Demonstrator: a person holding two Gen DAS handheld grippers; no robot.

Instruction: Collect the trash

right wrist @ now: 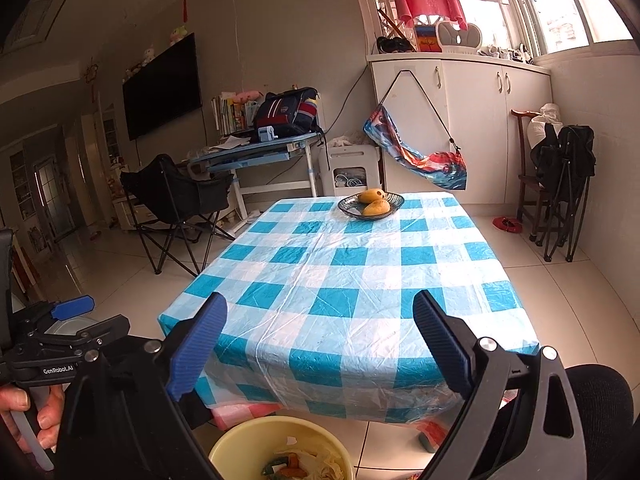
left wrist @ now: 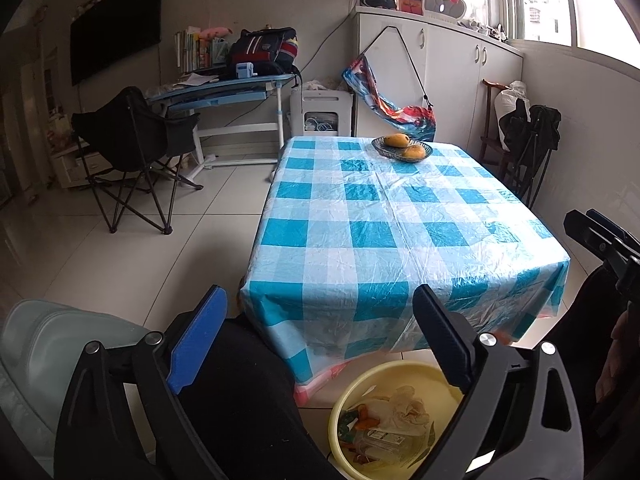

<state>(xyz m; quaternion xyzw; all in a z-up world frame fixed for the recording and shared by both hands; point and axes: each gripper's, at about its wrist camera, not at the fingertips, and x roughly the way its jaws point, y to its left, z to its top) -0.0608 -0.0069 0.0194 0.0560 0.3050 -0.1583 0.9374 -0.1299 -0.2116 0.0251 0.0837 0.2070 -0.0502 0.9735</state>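
On the floor at the near end of the surface stands a pale yellow basin, round, with its rim just under the hanging edge of the blue-and-white checked cloth. Trash lies inside it: crumpled off-white paper or tissue on top, orange and green scraps beside that, and a clear plastic wrapper or bottle with a printed label lower down. Finer detail of the scraps is too small to tell.

Left gripper: released, jaws wide apart, nothing between the blue pads. It hangs above the basin, tilted down, apart from the trash. Right gripper: also released, jaws spread, empty, pointing over the near edge of the surface with the basin below it.

In the right wrist view a hand grips the left gripper's handle at the far left edge.

The top of the surface carries only a dark glass dish at its far end, holding two yellow-orange fruits. A dark trouser leg sits between the left gripper's fingers and the basin.
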